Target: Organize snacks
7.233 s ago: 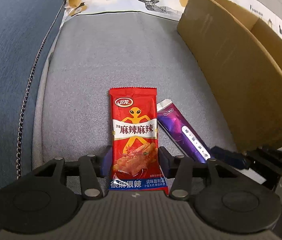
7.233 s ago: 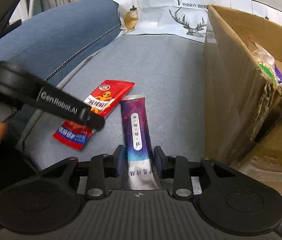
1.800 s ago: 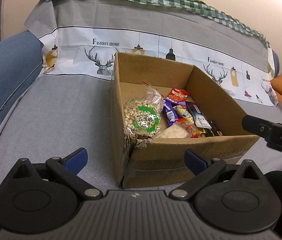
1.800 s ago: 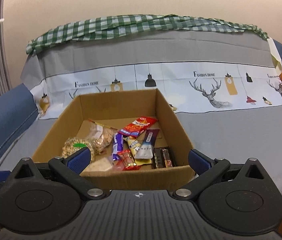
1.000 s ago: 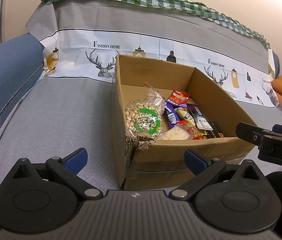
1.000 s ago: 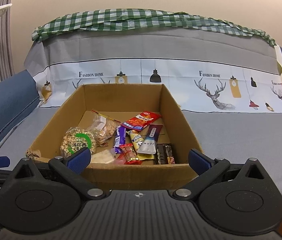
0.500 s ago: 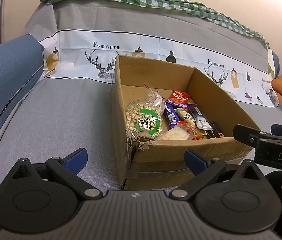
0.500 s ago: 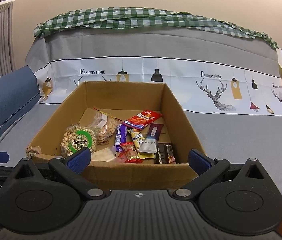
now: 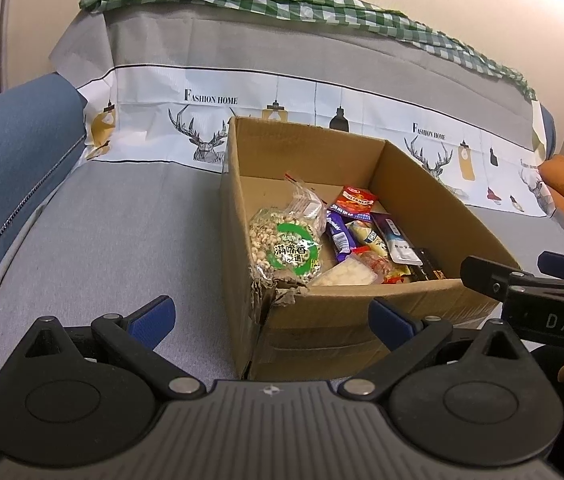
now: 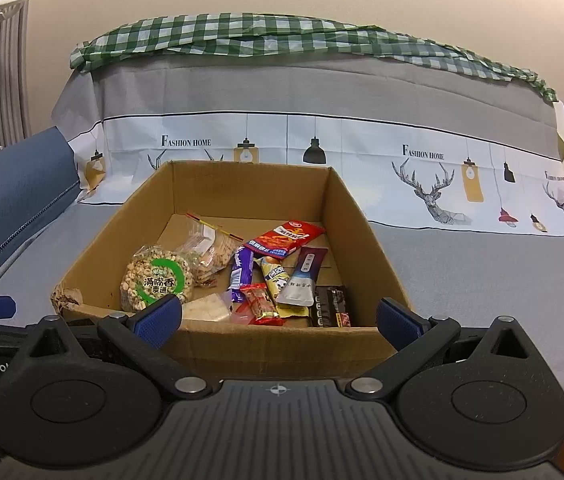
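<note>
Both claws spread wide and empty. Left gripper (image 9: 270, 322) hovering just short of the near left corner of the cardboard box (image 9: 346, 316), with that torn corner between the blue pads and the snacks ahead at 12 to 1 o'clock. Right gripper (image 10: 279, 318) facing the box's near wall squarely, snacks straight ahead at 12 o'clock, all inside the box, none touching either claw. Box resting on a grey sofa seat (image 10: 482, 264).

Counted in the right wrist view: one round bag of puffed grains with a green ring label (image 10: 157, 280) at 11 o'clock against the left wall; one clear bag of nuts (image 10: 210, 250) behind it; one red spicy-strip packet (image 10: 288, 238) furthest back; one purple chocolate bar (image 10: 241, 270); one yellow packet (image 10: 278, 280); one purple-and-white sachet (image 10: 304, 276) overlapping it; one small red packet (image 10: 262, 306); one dark packet (image 10: 330, 306) at 1 o'clock in the near right corner; one pale packet (image 10: 206, 308) by the near wall. Nine in all.

Right claw's finger also visible at 3 o'clock in the left wrist view.
</note>
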`<state>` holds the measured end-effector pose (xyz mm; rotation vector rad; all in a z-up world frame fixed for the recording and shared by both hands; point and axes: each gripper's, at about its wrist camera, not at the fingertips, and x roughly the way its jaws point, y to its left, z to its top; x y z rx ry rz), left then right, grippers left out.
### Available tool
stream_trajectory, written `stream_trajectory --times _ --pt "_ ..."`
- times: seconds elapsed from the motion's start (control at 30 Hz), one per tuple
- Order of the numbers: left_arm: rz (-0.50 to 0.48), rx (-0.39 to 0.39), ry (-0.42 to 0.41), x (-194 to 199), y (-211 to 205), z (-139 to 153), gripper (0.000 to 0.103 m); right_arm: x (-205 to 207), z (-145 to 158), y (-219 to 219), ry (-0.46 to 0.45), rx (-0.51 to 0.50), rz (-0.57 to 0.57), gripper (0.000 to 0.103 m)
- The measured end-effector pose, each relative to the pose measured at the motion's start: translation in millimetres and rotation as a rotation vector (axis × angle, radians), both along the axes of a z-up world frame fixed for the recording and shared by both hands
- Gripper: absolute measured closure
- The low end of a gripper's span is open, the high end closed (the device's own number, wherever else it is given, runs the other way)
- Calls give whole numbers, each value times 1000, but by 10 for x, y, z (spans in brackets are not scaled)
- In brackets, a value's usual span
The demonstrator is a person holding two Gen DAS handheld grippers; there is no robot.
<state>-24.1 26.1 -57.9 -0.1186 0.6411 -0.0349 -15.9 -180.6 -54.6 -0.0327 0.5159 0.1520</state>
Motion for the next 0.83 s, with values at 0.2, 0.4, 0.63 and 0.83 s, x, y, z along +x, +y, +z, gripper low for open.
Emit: stream_trajectory --times 0.2,0.4,0.63,0.83 --pt "-9 0 -13 -10 -14 19 0 7 -1 -16 -4 -4 -5 1" --pt "-26 -7 -45 -30 -25 71 0 -26 44 -61 -2 16 -26 1" --pt "-43 -19 -66 1 -5 70 0 -126 241 -122 -37 -7 -26 1" --pt "-71 -33 -77 63 8 68 0 -90 -33 -411 -12 120 -94 1"
